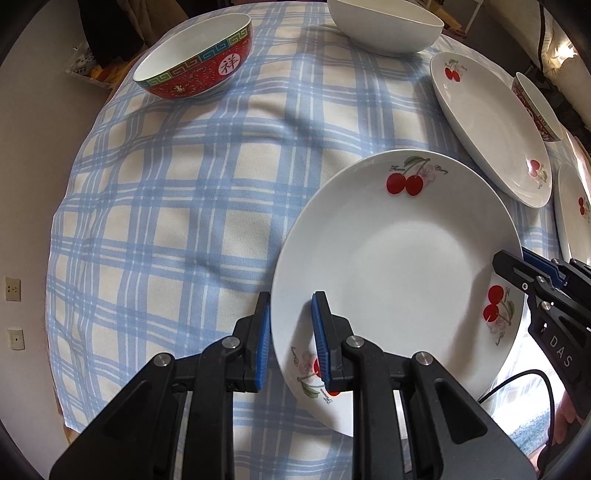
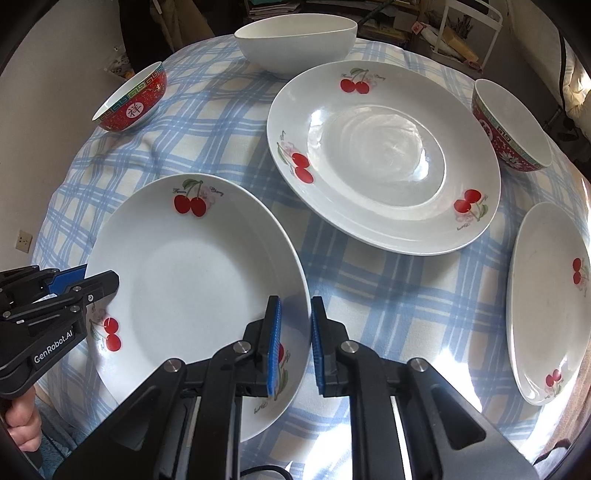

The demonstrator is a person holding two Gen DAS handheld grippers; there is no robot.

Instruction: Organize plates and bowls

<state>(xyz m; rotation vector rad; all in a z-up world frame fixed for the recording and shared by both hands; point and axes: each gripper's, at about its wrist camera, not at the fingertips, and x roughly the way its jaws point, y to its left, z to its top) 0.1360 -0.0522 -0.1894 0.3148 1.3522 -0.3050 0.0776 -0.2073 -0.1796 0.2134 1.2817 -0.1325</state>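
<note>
A white cherry-print plate [image 1: 399, 266] [image 2: 192, 280] hangs just above the blue-checked tablecloth [image 1: 184, 203], held at two opposite sides. My left gripper [image 1: 291, 339] is shut on the plate's left rim, one blue pad outside and one inside. My right gripper [image 2: 295, 339] is shut on its right rim in the same way. Each gripper shows in the other's view: the right gripper [image 1: 517, 260] at the plate's far edge, the left gripper [image 2: 98, 275] at the left.
A second cherry plate [image 2: 384, 155] lies behind, a third [image 2: 546, 295] at the right edge. A red patterned bowl [image 1: 195, 62] stands far left, a white bowl [image 1: 384, 26] at the back, another red bowl [image 2: 513, 125] far right. A hand [image 2: 22, 424] grips the left tool.
</note>
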